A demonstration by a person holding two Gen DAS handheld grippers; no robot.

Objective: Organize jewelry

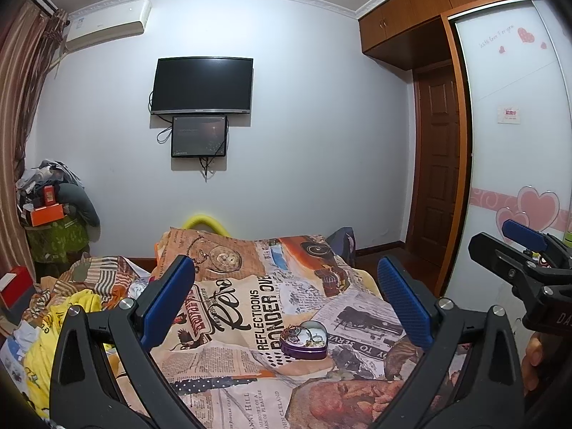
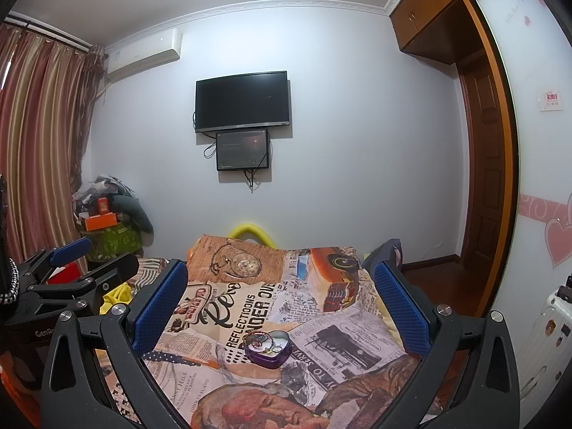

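Note:
A purple heart-shaped tin (image 1: 304, 342) lies open on the printed bedspread (image 1: 250, 325), with several rings and chains inside it. It also shows in the right wrist view (image 2: 266, 348). My left gripper (image 1: 286, 298) is open and empty, held above the bed short of the tin. My right gripper (image 2: 280, 302) is open and empty too, at about the same distance from the tin. The right gripper shows at the right edge of the left wrist view (image 1: 522, 250), and the left gripper at the left edge of the right wrist view (image 2: 82, 261).
Rumpled yellow and striped clothes (image 1: 68, 307) lie on the bed's left side. A pile of boxes and clothes (image 1: 53, 211) stands in the far left corner. A TV (image 1: 202, 85) hangs on the far wall. A wardrobe (image 1: 514, 143) is on the right, a white suitcase (image 2: 547, 336) beside it.

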